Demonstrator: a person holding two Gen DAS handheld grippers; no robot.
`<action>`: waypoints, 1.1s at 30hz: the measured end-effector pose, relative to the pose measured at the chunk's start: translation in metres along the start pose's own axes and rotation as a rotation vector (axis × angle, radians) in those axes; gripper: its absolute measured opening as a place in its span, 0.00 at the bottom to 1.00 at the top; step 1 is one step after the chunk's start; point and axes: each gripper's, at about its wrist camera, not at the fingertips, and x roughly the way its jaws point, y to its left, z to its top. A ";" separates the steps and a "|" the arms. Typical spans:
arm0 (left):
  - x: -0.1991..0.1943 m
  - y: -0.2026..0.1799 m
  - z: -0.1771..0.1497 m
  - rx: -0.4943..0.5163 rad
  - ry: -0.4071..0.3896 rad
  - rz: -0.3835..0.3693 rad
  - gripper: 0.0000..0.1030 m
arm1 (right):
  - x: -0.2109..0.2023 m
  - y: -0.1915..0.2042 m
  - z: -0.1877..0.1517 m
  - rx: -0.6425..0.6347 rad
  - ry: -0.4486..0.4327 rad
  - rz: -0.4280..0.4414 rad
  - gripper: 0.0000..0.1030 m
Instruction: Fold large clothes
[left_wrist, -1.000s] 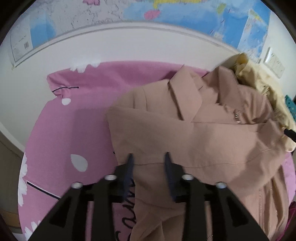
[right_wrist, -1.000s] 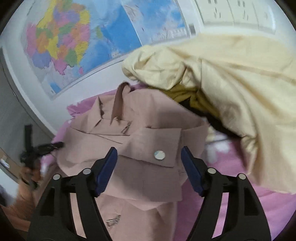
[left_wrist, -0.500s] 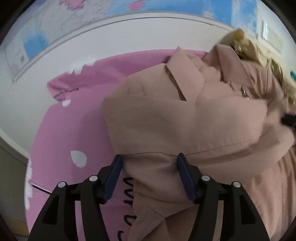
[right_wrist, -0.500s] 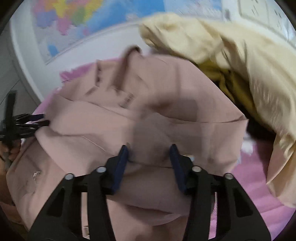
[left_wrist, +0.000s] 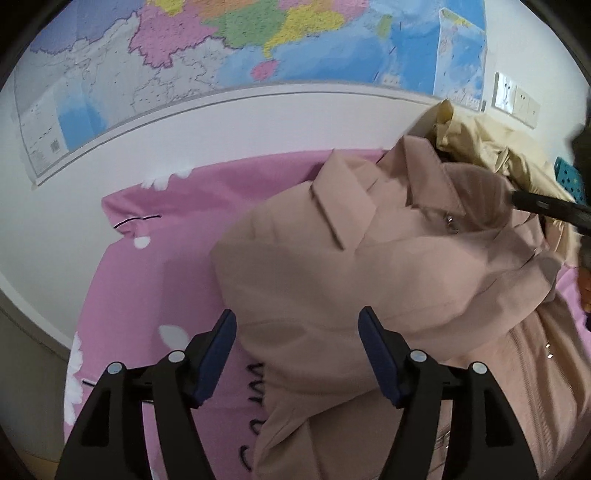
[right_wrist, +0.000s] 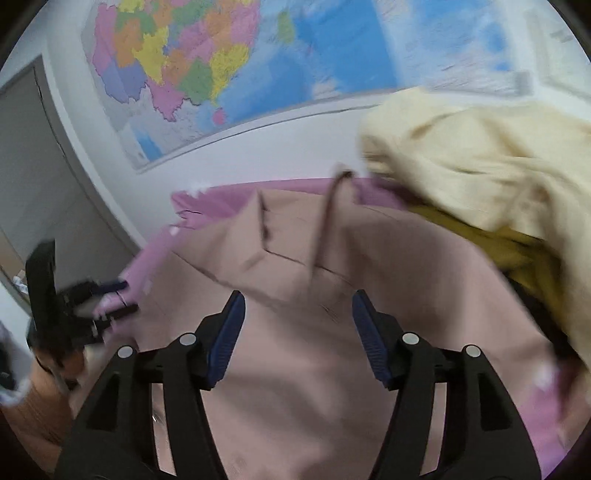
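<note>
— Where the pink sheet (left_wrist: 155, 280) spreads under the wall map (left_wrist: 221, 48), what lies on it?

— A large tan jacket (left_wrist: 332, 280), collar toward the wall, with its upper part folded down over the body. The fold's lower edge runs across just in front of the left gripper (left_wrist: 297, 332). A zipper line shows on the right side of the body.

— And the left tongs, are they clamped on it?

— No. The jaws are spreading apart; the tan cloth lies below and between the blue pads (left_wrist: 221, 347), but neither pad presses on it.

— The right gripper (right_wrist: 297, 325)?

— Its jaws are also parting, released, hovering above the jacket (right_wrist: 332, 369). That view is blurred, so the seams are smeared. In the left view one black fingertip of it reaches in from the right edge, over the jacket's shoulder.

— What sits beside the jacket?

— A heap of cream-yellow clothing (right_wrist: 480, 158) at the right, near the wall, touching the jacket's far corner, with a darker mustard piece (right_wrist: 517, 251) under it. A teal crate (left_wrist: 570, 181) peeks out beyond the heap, and white wall sockets (left_wrist: 515, 99) sit above it.
</note>
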 end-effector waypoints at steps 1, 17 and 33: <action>0.003 -0.003 0.002 -0.001 0.004 -0.003 0.64 | 0.018 -0.002 0.012 0.030 0.009 0.014 0.58; 0.035 0.015 -0.013 -0.086 0.069 -0.063 0.64 | 0.047 -0.105 -0.027 0.551 0.128 0.180 0.06; -0.018 0.026 -0.047 -0.089 0.028 -0.045 0.69 | 0.003 -0.023 -0.017 0.176 0.045 0.064 0.48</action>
